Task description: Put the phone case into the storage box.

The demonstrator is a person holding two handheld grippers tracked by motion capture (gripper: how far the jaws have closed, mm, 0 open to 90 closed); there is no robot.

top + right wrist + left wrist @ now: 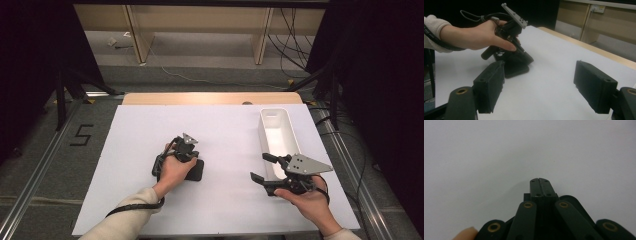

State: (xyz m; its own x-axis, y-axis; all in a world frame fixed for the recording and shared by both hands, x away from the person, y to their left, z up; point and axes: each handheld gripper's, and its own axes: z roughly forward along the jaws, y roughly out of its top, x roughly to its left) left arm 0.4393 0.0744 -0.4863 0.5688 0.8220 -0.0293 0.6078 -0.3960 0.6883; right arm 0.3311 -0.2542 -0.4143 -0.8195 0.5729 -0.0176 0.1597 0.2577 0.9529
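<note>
- the white table top (150, 200) spans the middle of the high view, with a strip of bare wood (210, 98) along its far edge.
- a long white bin (288, 131) lies on the table's right part, running away from the person, its near end just beside the right gripper.
- the right gripper (262, 167), held in the person's right hand (305, 200) at the near right, points leftward across the table; its jaws stand spread apart with nothing between them, and in the right gripper view bare table shows in the gap.
- the left gripper (540, 180) is held in the left hand (175, 170) near the table's middle, tilted down toward the surface; its jaws are pressed together, tip to tip, pinching nothing.
- a flat black object (196, 171) lies on the table right under the left hand, beside that gripper; in the right gripper view it (516, 68) sits low against the surface, and what it is i cannot tell.
</note>
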